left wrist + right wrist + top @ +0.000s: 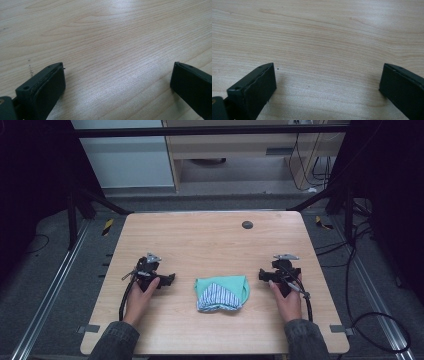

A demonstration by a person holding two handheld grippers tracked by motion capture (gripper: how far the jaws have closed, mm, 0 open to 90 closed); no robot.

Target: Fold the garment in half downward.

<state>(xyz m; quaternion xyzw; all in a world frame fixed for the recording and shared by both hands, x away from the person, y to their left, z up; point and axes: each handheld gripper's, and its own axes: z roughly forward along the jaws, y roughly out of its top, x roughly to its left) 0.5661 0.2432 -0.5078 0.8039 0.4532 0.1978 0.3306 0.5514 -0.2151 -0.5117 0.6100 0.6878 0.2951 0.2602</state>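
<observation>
- The left gripper (170, 279) rests low on the wooden table (210, 235), jaws spread wide with nothing between them; the left gripper view shows bare wood grain in the gap.
- The right gripper (261, 274) sits the same way on the other side, jaws parted and empty, with plain tabletop between them in the right gripper view.
- The folded cloth (222, 292), mint green with a blue-and-white striped panel on top, lies between the two grippers, a little nearer the person than either jaw tip, and touches neither.
- Both grippers point inward toward the cloth, each near it but apart from its edge.
- The step in hand looks like an approach: bringing both tools to the bundle for a grasp, most likely to fold it further or to lift it.
- To do this well, each gripper should probably slide in low along the table so that the lower jaw slips under the cloth's edge rather than pushing the bundle away.
- Closing on a full edge, through all layers, would likely keep the fold intact; pinching only the striped top layer could peel it open.
- Moving both sides together should stop the cloth from skidding toward one gripper.
- The small dark disc (247, 225) lies well beyond both grippers and poses no obstacle.
</observation>
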